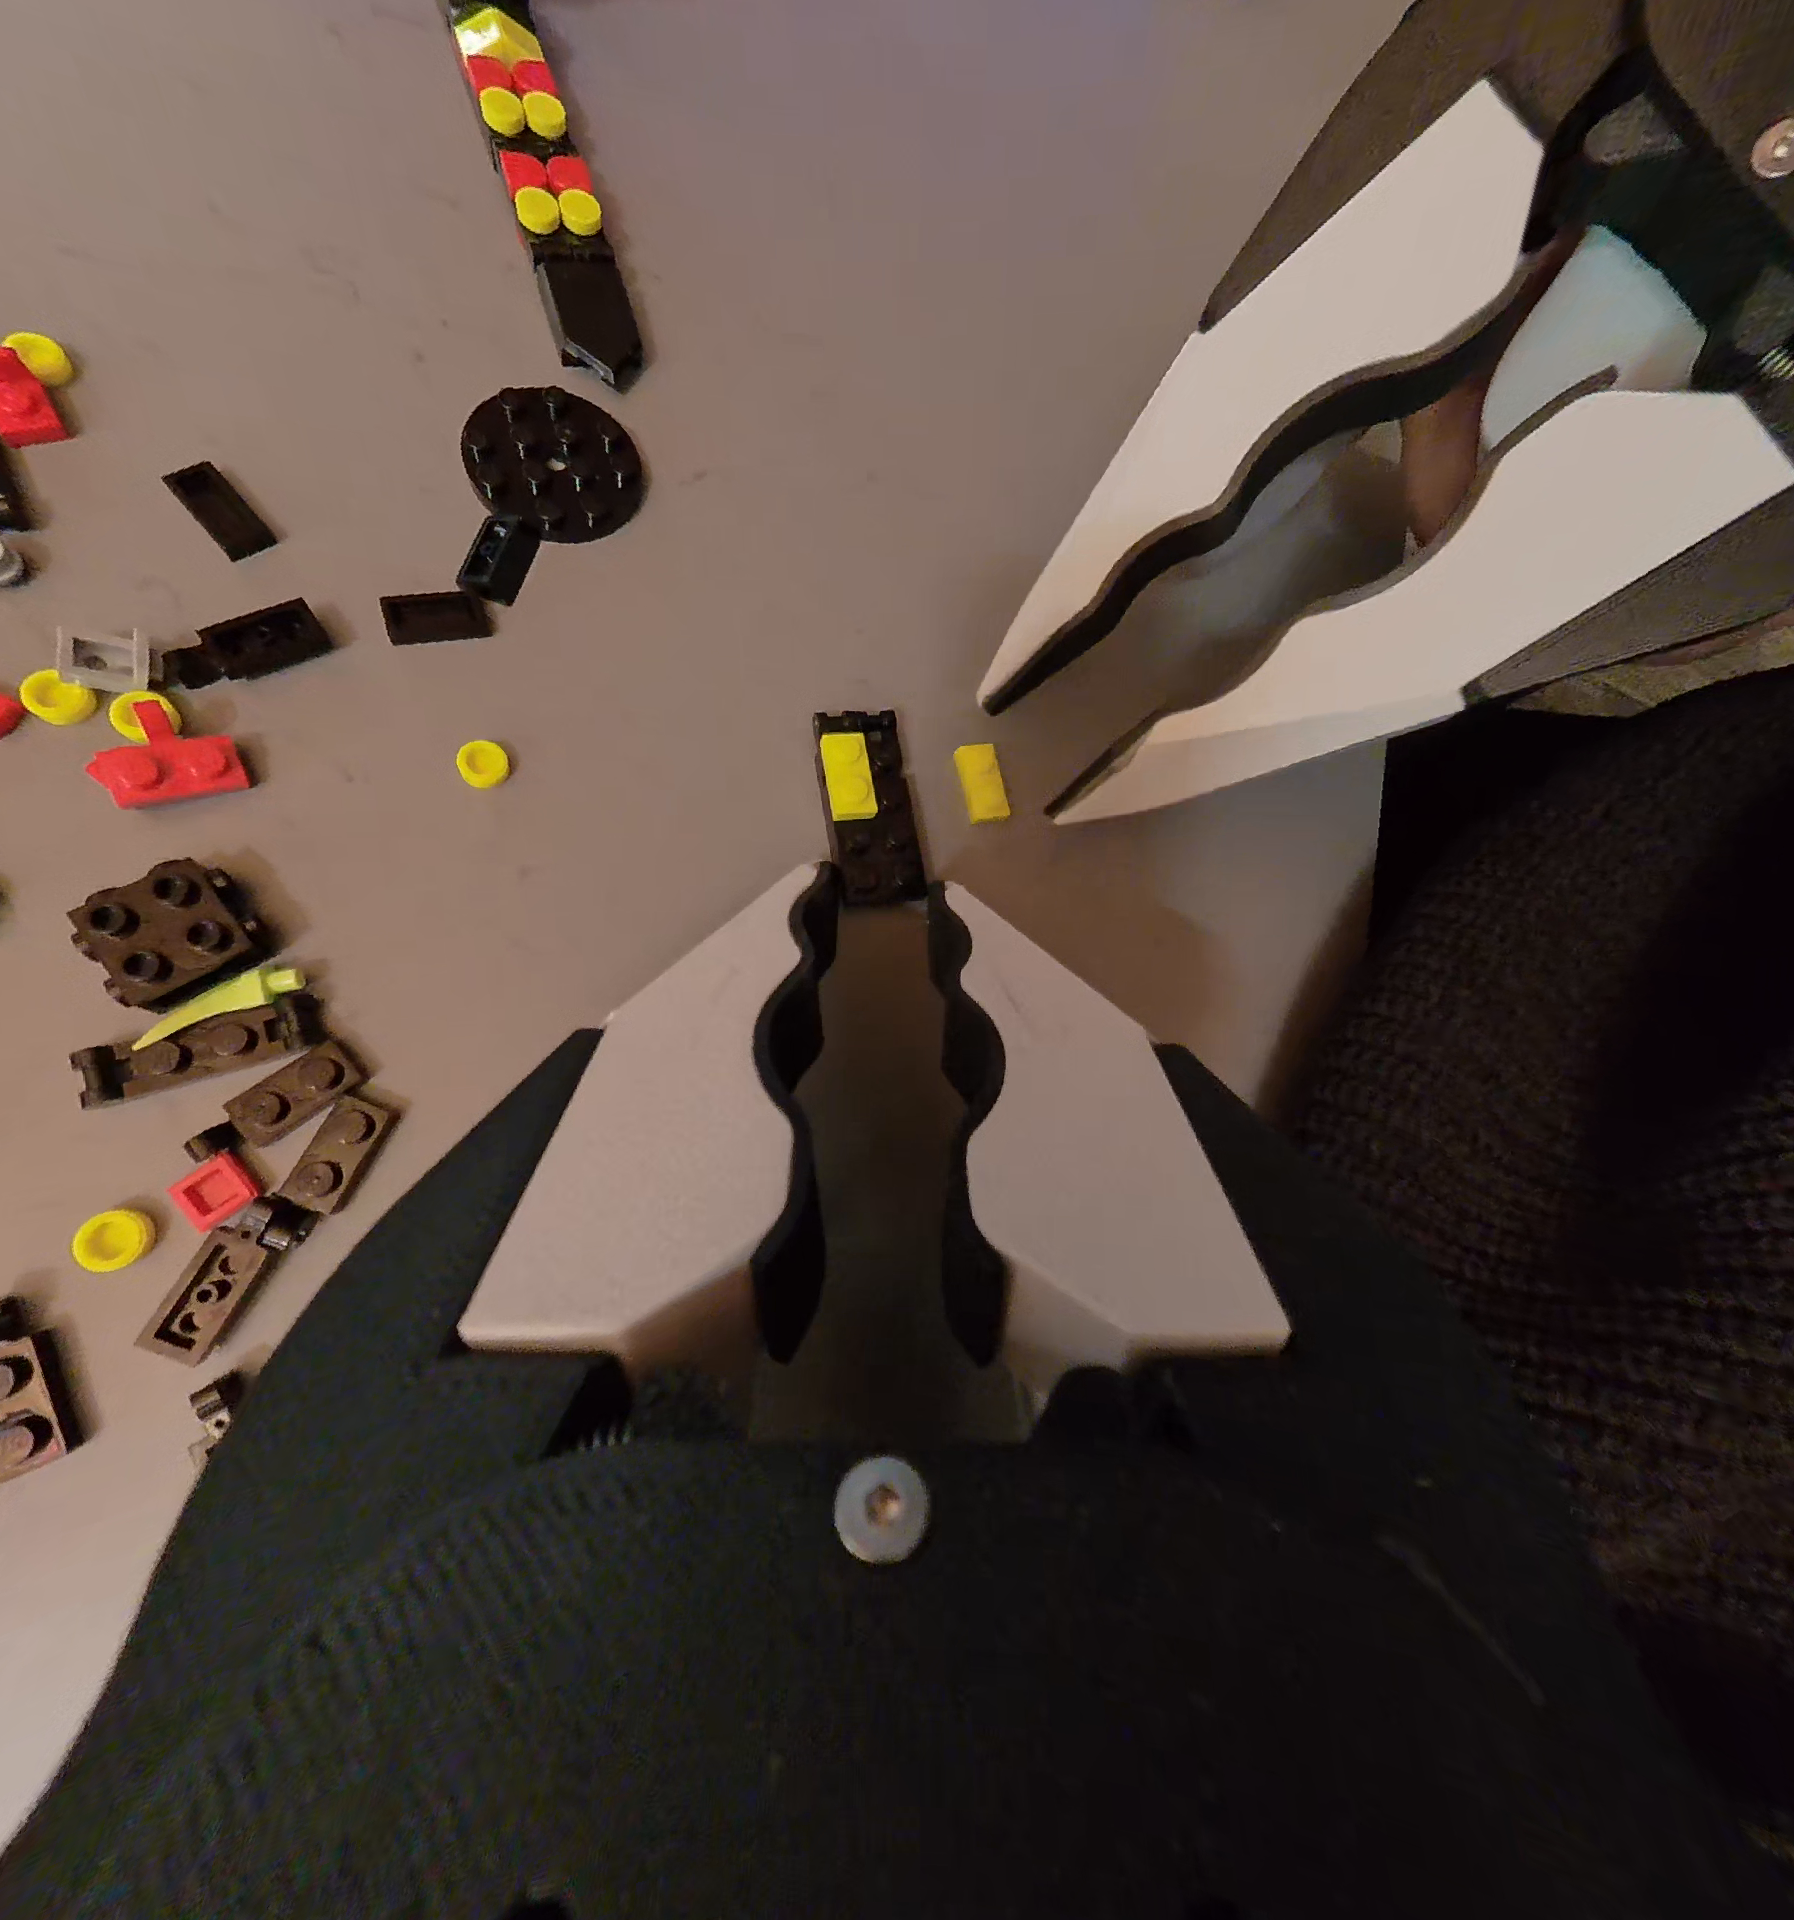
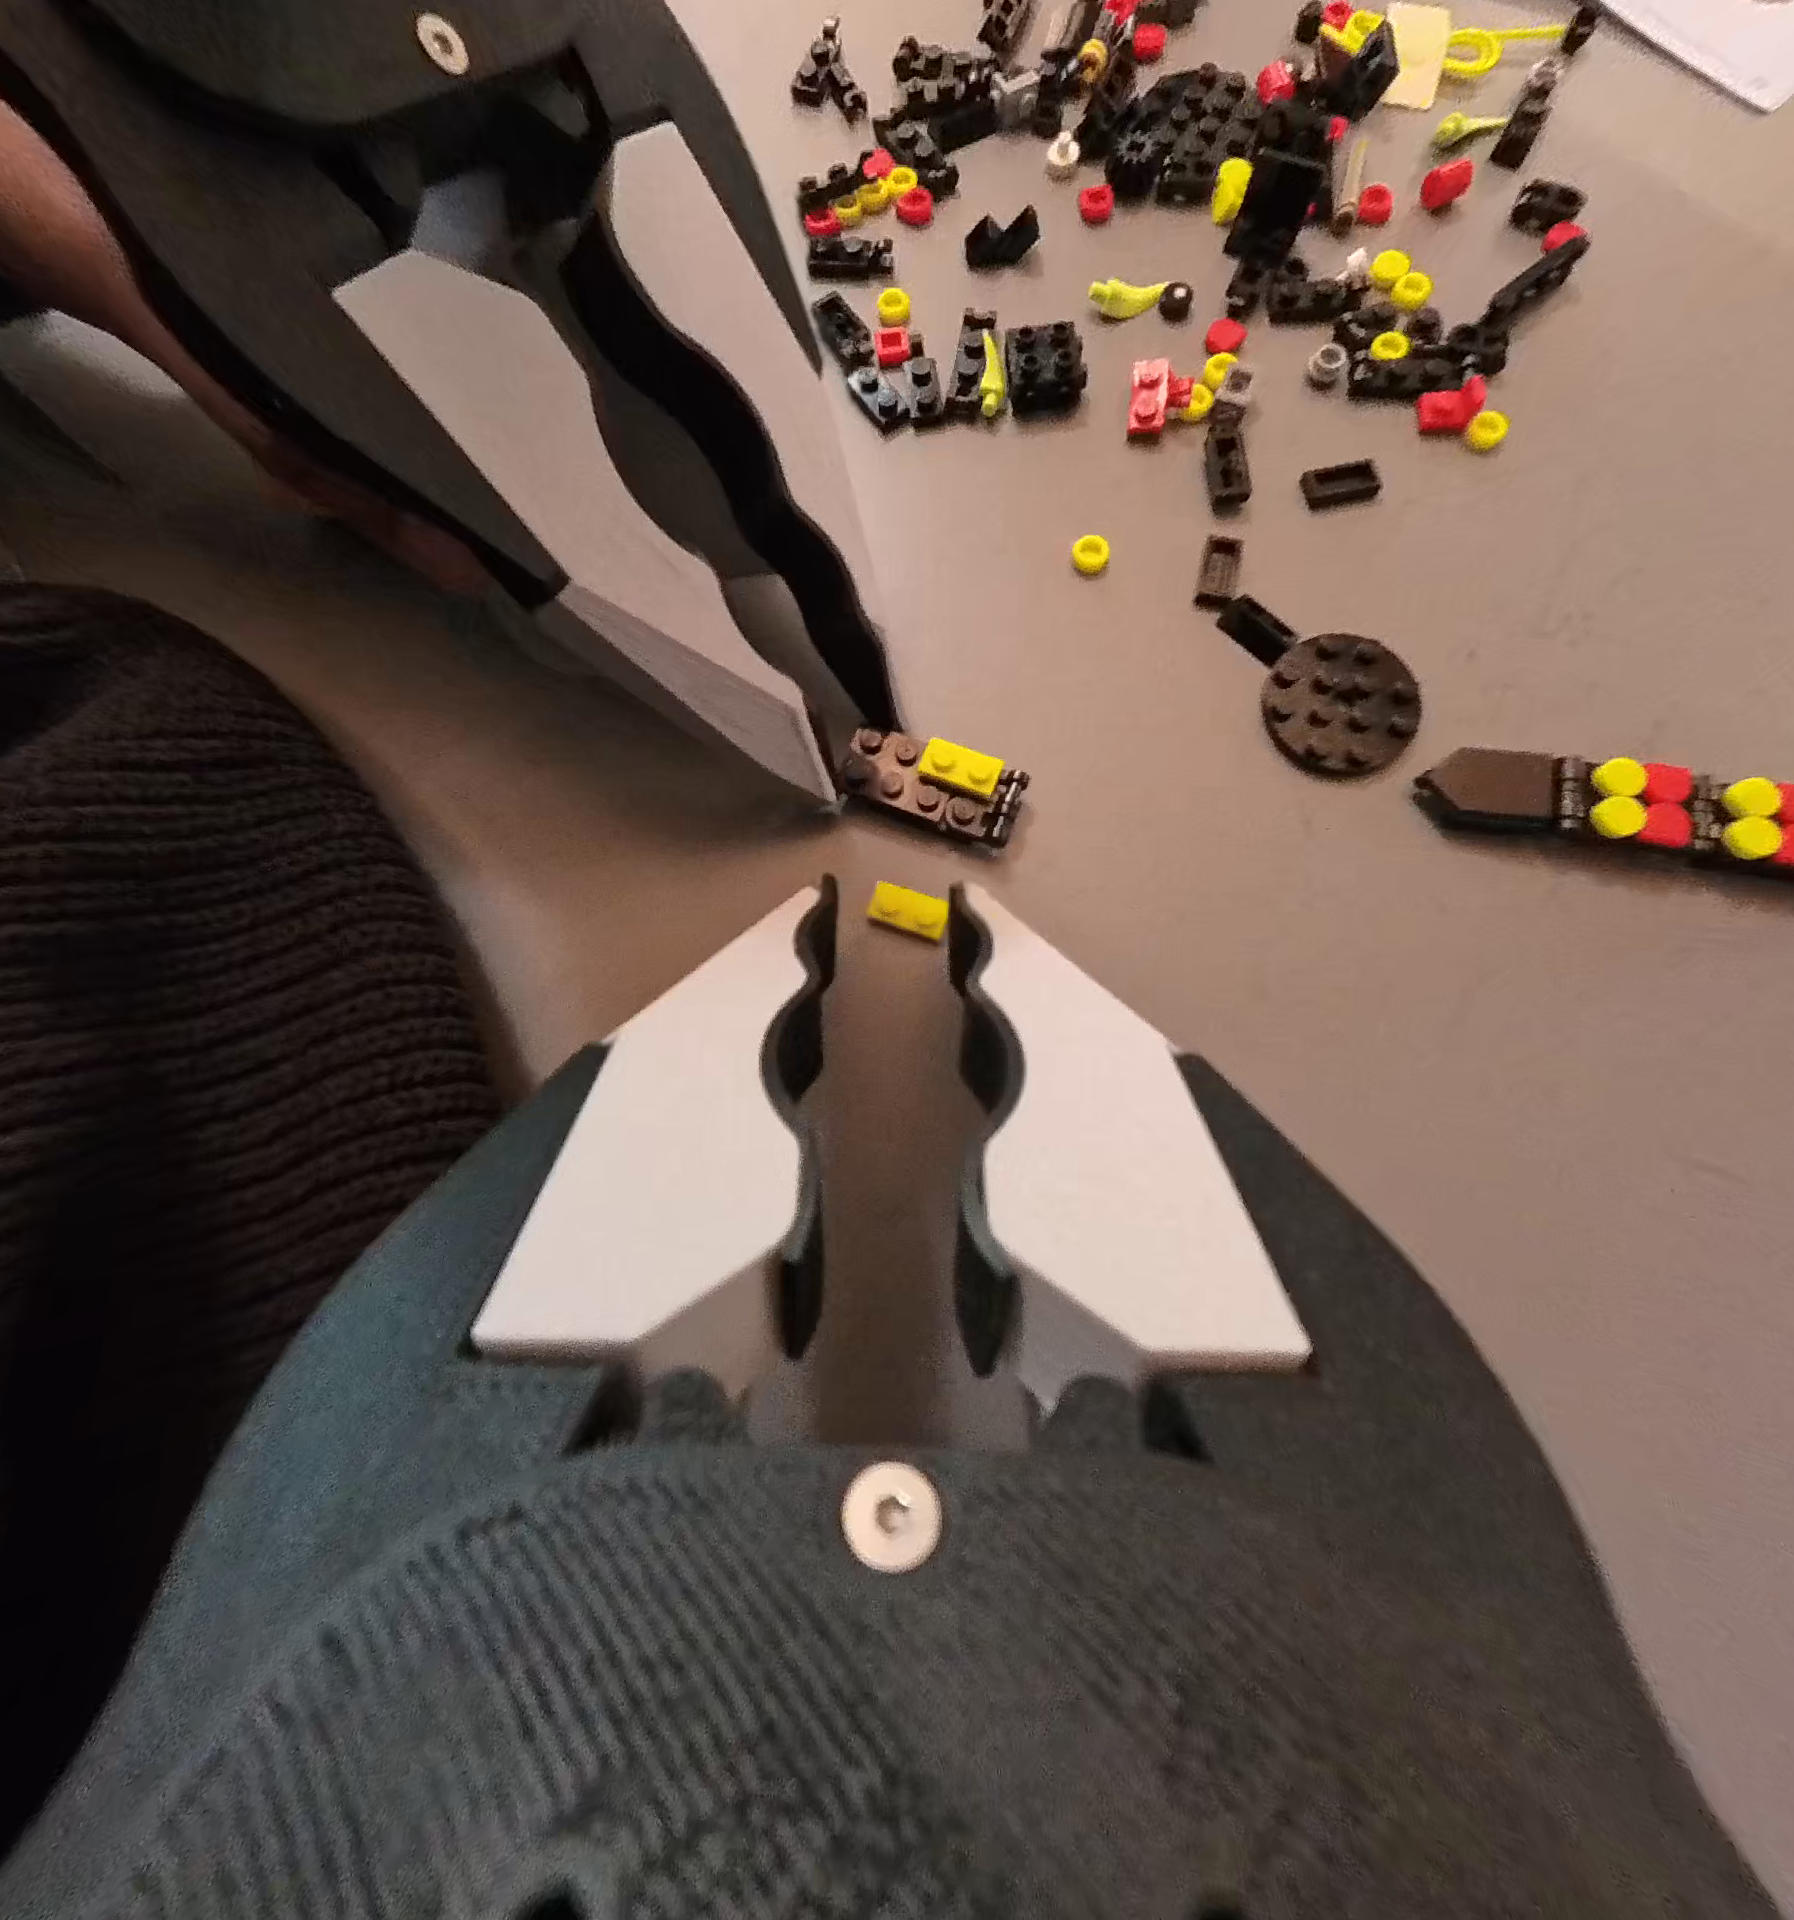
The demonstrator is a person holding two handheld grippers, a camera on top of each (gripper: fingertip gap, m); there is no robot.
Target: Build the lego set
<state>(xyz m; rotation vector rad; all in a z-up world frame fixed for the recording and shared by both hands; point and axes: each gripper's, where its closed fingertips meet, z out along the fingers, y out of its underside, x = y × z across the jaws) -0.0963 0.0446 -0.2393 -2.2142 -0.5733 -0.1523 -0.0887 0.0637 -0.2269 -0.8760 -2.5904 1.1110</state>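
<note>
- The left hand-held gripper (image 1: 880,891) pins the near end of a small black studded plate (image 1: 877,821) on the grey desk (image 1: 872,416), one yellow two-stud plate (image 1: 849,774) already on it.
- The right hand-held gripper (image 2: 888,902) is open around a loose yellow two-stud plate (image 2: 908,910), not yet clamped.
- A long black strip with red and yellow round studs (image 2: 1662,816) lies finished at the right.
- Many loose red, yellow and black pieces (image 2: 1184,260) remain at the far side; most building seems left.

Both grippers, the left gripper (image 1: 880,894) and the right gripper (image 2: 888,899), share one build: a black ridged printed body, a silver screw (image 1: 880,1509) at the centre, and white wedge fingers (image 1: 664,1164) lined with wavy black pads. A dark knit sleeve (image 2: 176,935) shows beside them.
</note>
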